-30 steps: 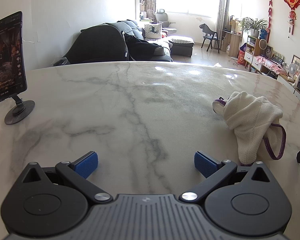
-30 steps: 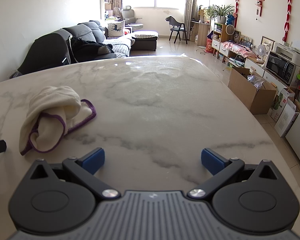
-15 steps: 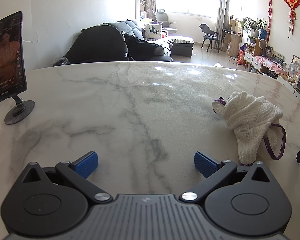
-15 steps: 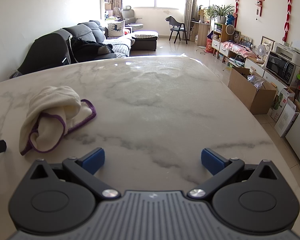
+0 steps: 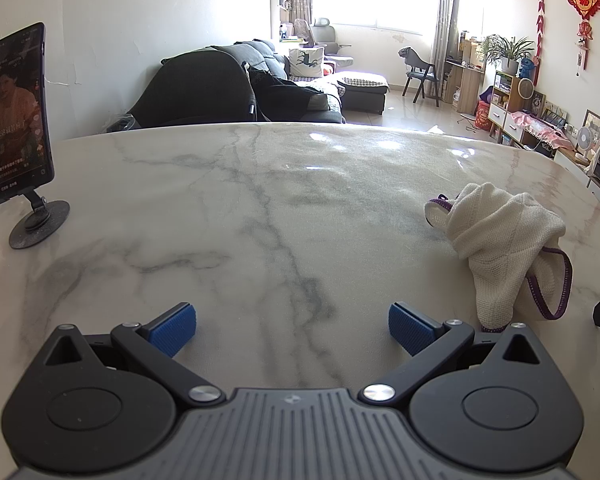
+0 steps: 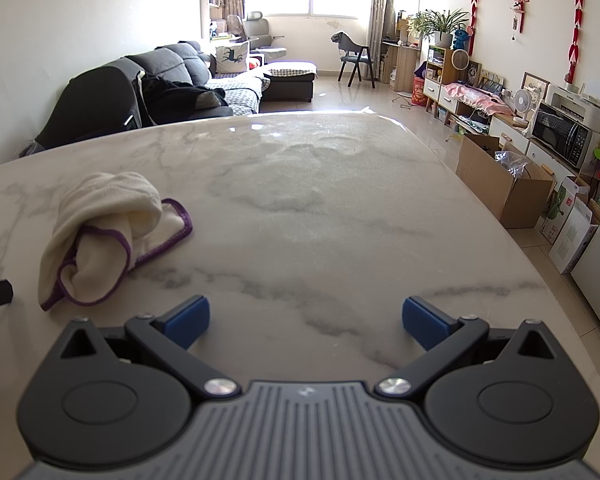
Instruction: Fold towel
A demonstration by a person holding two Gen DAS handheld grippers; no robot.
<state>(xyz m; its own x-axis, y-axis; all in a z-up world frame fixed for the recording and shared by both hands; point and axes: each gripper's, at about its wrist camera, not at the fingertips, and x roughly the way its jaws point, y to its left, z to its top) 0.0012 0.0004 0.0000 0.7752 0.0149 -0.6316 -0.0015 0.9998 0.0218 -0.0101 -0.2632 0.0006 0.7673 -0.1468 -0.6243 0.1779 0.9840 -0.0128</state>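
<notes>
- While crumpled between both tongs, towel (image 5: 504, 240) (image 6: 100, 236) on bare marble counter (image 5: 260, 208) (image 6: 320, 208), well clear of edges.
- Left tongs (image 5: 292, 330), right tongs (image 6: 306, 322): spread wide, empty.
- Phone (image 5: 16, 116) text unreadable.

Towel (image 5: 504, 240) (image 6: 100, 236): cream, waffle-weave cloth with purple stitched edging. Unfolded, bunched into a loose rumpled heap, one hemmed corner splayed flat. Lies on the marble table (image 5: 260, 200), nearer its near edge than its far edge.
</notes>
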